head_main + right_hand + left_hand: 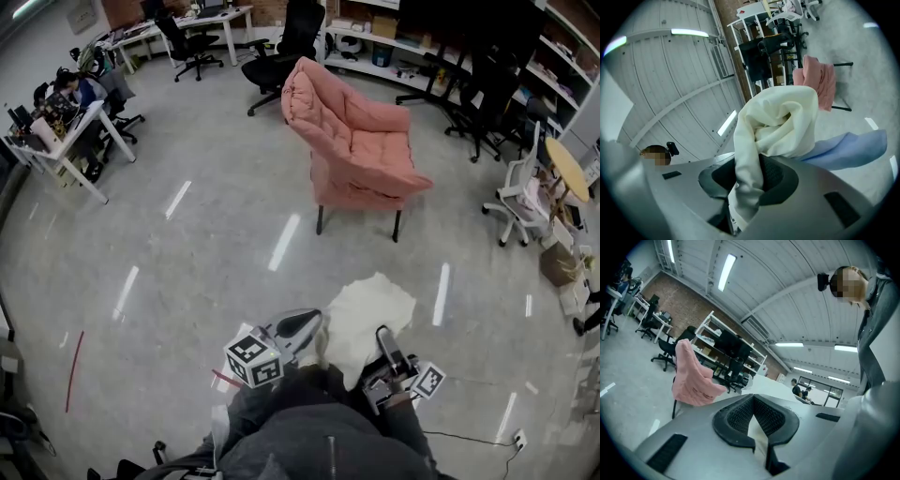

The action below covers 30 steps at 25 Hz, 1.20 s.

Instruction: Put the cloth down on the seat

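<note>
The right gripper point(383, 336) clamps a thick bunch of the cream cloth point(367, 314), which billows up just ahead of it. The left gripper point(307, 325) pinches a thin edge of the same cloth. The cloth hangs between them above the floor point(216, 244). The pink chair point(361, 150) stands well ahead, with wide open floor before its front edge

your left gripper point(298, 326) and right gripper point(384, 339) have smooth grey shells, with black ribbed pads point(736, 416) lining the jaws. each carries a white cube point(253, 361) printed with black square markers. your sleeves point(281, 417) are dark grey.
</note>
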Available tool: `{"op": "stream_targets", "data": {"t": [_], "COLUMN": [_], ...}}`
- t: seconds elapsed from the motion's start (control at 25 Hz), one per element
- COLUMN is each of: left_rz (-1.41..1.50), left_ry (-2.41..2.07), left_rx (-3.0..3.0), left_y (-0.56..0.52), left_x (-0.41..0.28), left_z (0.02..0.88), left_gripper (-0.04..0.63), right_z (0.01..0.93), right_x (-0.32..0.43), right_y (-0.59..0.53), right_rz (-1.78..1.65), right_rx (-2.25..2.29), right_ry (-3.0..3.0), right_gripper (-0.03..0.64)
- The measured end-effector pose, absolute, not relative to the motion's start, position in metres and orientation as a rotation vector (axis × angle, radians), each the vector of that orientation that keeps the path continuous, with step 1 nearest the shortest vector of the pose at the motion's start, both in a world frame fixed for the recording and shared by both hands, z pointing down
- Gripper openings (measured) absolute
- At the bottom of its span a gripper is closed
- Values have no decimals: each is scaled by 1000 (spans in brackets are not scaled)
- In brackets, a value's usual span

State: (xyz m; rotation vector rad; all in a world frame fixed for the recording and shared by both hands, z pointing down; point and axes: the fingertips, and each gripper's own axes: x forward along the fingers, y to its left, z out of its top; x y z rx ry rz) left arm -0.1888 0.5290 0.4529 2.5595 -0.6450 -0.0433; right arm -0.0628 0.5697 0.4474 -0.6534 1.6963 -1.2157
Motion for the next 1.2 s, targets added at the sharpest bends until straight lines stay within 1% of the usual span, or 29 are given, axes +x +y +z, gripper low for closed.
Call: {"op": "stream_targets", "data": {"t": [0.32,0.6,1.2], "left_rz": [-44,-39,-60], "left_ry": [-654,-687,-721], "left_rx": [2549,2524,2559], "left_y": [520,492,354], "left_x": [-201,-191,-121], "left_z": [455,458,450], "left_gripper": [8,8,8], "right_z": [451,449,447], "right_x": [-68,-63,9], "right_y": [557,522,389], "right_rz": [-1226,-1251,-1271], "right_rx": [-662,-625,-589], "right_ry": [1679,1696,1723], "right_gripper": [101,101,101]}}
